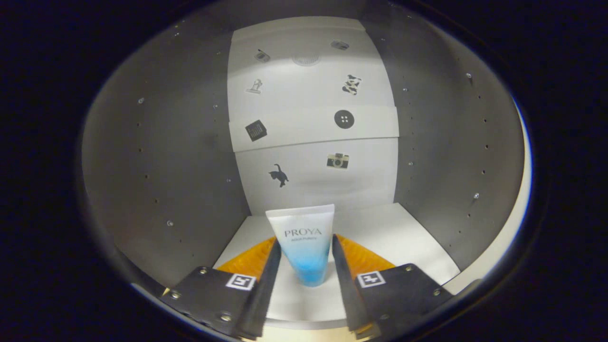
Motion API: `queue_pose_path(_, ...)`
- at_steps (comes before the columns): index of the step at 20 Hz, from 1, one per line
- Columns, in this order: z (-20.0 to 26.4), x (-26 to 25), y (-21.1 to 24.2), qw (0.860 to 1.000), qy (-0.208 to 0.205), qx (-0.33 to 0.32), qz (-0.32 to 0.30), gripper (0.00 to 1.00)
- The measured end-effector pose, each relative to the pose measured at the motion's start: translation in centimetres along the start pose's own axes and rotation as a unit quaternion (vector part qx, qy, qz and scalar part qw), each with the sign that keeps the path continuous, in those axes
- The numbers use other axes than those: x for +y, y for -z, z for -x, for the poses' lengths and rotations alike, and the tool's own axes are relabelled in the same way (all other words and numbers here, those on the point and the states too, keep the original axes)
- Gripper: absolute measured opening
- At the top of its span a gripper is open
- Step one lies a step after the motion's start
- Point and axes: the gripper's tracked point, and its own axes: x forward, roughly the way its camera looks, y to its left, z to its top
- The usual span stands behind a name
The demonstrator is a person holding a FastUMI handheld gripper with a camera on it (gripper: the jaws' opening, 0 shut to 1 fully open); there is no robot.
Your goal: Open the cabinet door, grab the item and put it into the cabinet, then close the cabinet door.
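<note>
A white tube (304, 240) fading to blue at its lower end stands upright, cap down, inside the cabinet. My gripper (305, 243) reaches into the cabinet and is shut on the tube: both fingertips press on its sides about halfway up. The cap end sits at or just above the white cabinet floor (399, 232); I cannot tell whether it touches. The cabinet's back wall (313, 137) is white, with small stickers scattered over it.
Grey side walls with rows of small holes close in on the left (180, 156) and right (441, 152). The cabinet floor's front edge (304, 323) lies just under the fingers. A pale strip of the cabinet's front edge (515, 213) shows beyond the right wall.
</note>
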Motion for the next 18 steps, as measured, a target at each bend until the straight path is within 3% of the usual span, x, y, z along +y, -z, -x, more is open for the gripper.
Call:
queue_pose_path(4,2.0,0.6,-0.8,1.0,0.001,-0.021,-0.001,0.97)
queue_pose_path(10,10.2,2.0,-1.9,0.999,-0.002,-0.05,0.002,0.99)
queue_pose_path(18,26.3,1.5,0.0,0.997,0.013,-0.071,0.024,0.99)
